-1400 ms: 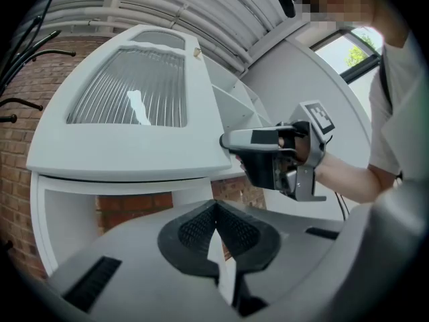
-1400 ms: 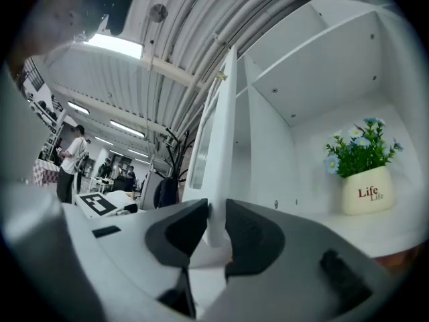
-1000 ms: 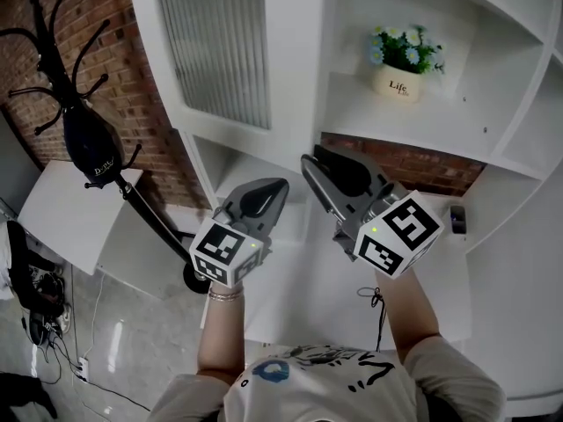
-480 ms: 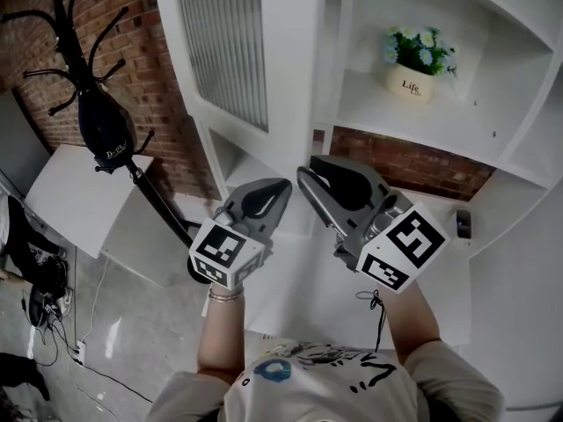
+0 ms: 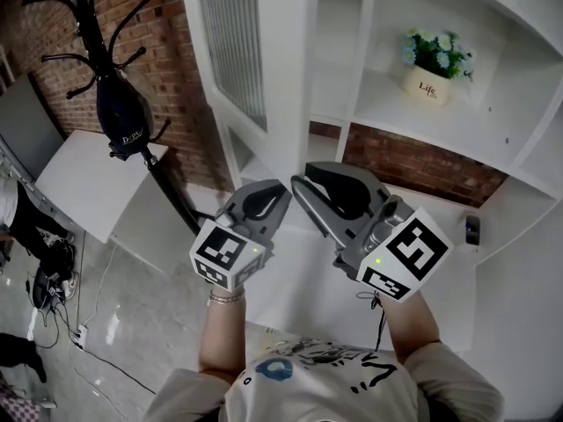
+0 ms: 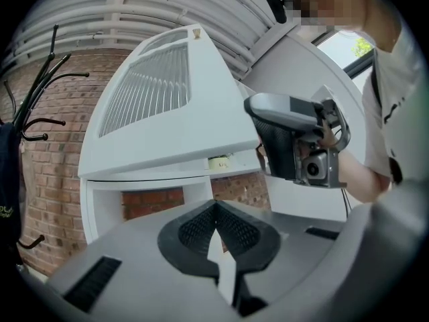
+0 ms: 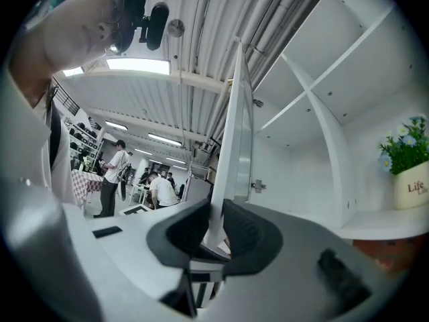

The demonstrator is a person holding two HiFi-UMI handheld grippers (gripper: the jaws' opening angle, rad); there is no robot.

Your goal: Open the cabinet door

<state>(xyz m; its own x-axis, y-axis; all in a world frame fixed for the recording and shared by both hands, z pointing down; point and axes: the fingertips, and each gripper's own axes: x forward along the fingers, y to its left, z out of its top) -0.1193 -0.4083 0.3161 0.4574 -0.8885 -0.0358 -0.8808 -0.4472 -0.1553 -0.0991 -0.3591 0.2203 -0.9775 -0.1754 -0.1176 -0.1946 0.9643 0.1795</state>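
Observation:
The white cabinet door with its ribbed glass panel stands swung out from the cabinet. My right gripper is shut on the door's lower free edge. In the right gripper view the thin door edge runs up from between the black pads, at my right gripper. My left gripper hangs just left of it, shut on nothing. The left gripper view has my left gripper with its jaws meeting, the door above and the right gripper at the right.
A pot of flowers stands on an open shelf inside the cabinet. A small dark object lies on the white counter. A black coat rack and a white table stand left by the brick wall. People stand far behind.
The right gripper has drawn the door's edge further out from the cabinet, widening the gap to the shelves. The left gripper has moved along beside it, still shut.

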